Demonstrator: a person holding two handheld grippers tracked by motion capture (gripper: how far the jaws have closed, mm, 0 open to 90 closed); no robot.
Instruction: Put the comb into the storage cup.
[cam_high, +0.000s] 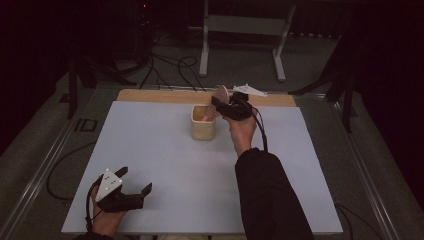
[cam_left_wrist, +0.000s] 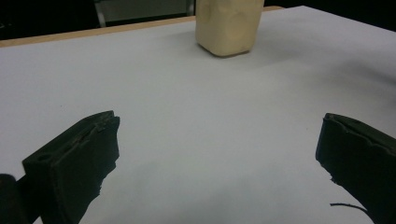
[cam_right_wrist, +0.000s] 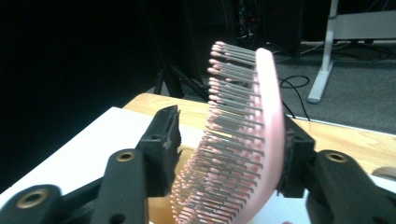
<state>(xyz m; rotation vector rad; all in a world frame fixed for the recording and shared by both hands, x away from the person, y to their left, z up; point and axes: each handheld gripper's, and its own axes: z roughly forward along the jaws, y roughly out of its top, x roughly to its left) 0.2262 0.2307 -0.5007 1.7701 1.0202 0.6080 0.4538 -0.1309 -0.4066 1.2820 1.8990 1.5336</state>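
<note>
Gripping a pink hairbrush (cam_right_wrist: 243, 140), the right tool (cam_high: 223, 106) is seen near the far edge of the surface (cam_high: 165, 150), just past its middle. In the right gripper view the brush's head is clamped between the two black jaws: one jaw presses against the smooth pink back, the other is set against the bristle side. The bristles, grey pins with pink tips, are turned toward the dark side of the room. In the high view the brush head (cam_high: 221, 93) is tilted up above the tool, and its lower end is sunk into a cream-coloured cup (cam_high: 203, 127) that stands upright on the surface, touching nothing else. How deep the handle goes cannot be told.

Over at the near left corner, the left tool (cam_high: 135, 181) is held low by a hand (cam_high: 107, 220), its grey three-cornered plate on top. Its jaws are spread wide with only bare white surface between them, as the left gripper view confirms, and the cup (cam_left_wrist: 228, 25) is seen well apart, farther across the surface.
</note>
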